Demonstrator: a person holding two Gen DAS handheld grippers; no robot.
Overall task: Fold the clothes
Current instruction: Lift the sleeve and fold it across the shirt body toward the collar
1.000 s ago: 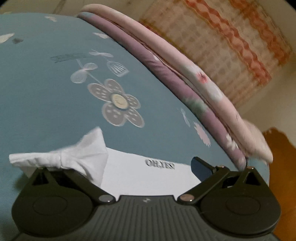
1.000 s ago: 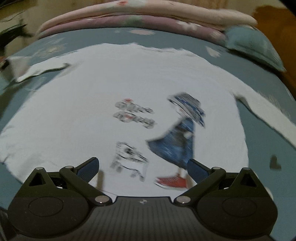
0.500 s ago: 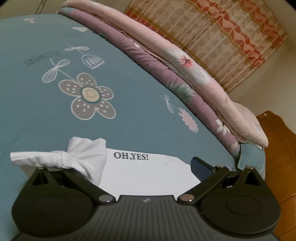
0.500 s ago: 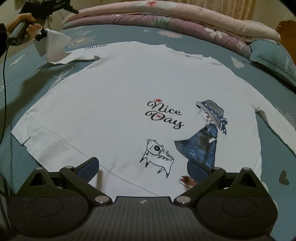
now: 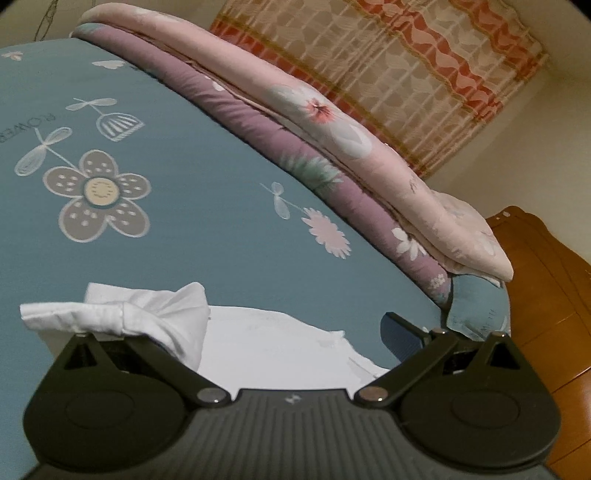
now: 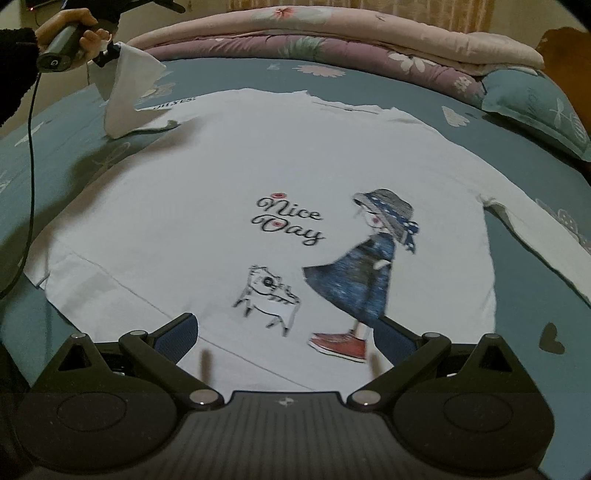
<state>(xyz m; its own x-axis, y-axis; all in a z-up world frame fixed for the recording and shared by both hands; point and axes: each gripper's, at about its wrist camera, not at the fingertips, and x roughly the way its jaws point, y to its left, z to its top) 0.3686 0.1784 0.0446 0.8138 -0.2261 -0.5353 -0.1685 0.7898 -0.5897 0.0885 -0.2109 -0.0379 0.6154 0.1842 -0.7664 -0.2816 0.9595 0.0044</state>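
- Right tongs (image 6: 284, 332): spread wide and empty above the hem of the white shirt (image 6: 229, 192); their blue pads are motion-blurred.
- White shirt: lies flat, print up, on the blue bedsheet (image 6: 517, 280). The print shows "Nice Day", a small cat and a figure in a hat and blue dress. The far-right sleeve runs out of frame.
- Left tongs (image 5: 295, 332): fingers look spread, yet the bunched sleeve cuff (image 5: 122, 314) hangs over the left finger, hiding it; the grip cannot be made out.
- In the right wrist view, the sleeve is lifted off the bed by the tool in the person's hand (image 6: 70, 27).
- Far edge: folded pink and purple quilts (image 5: 332, 147), partly cut off.
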